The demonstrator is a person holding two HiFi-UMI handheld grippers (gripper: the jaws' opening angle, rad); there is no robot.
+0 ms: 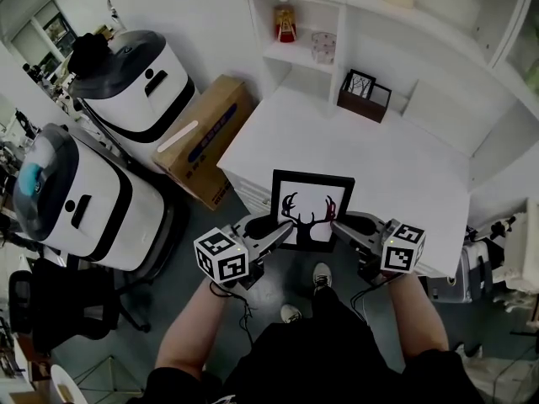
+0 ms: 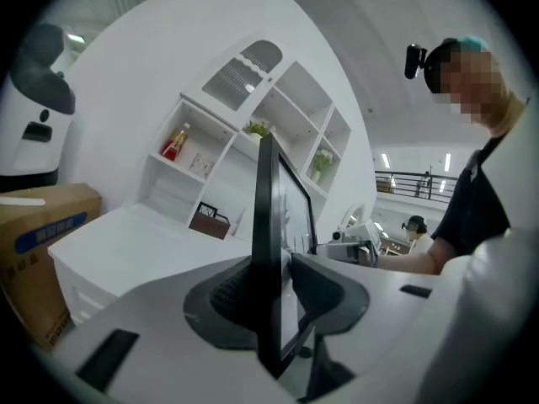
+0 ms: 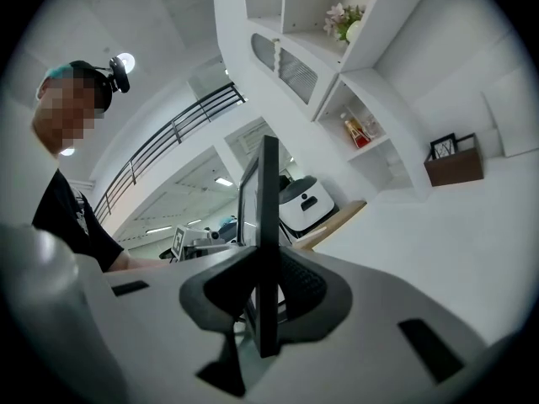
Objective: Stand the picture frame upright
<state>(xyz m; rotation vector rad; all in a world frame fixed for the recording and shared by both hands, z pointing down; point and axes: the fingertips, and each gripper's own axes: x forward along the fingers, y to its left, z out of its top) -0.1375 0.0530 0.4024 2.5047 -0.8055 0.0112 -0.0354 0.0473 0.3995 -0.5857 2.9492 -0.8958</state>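
Observation:
A black picture frame (image 1: 312, 211) with a deer-antler print stands on edge at the near rim of the white table (image 1: 404, 167), its face toward me. My left gripper (image 1: 271, 230) is at the frame's left side. In the left gripper view the frame (image 2: 268, 251) runs between the jaws, and the right-hand pad stands a little off the glass, so the left gripper (image 2: 274, 289) is open. My right gripper (image 1: 344, 225) is at the frame's right side. In the right gripper view both pads lie against the frame (image 3: 269, 225), with the right gripper (image 3: 268, 289) shut on it.
A brown holder (image 1: 364, 96) with a small picture sits at the table's back. Wall shelves behind hold a red bottle (image 1: 286, 23). A cardboard box (image 1: 206, 137) and two white machines (image 1: 139, 78) (image 1: 76, 200) stand on the floor to the left.

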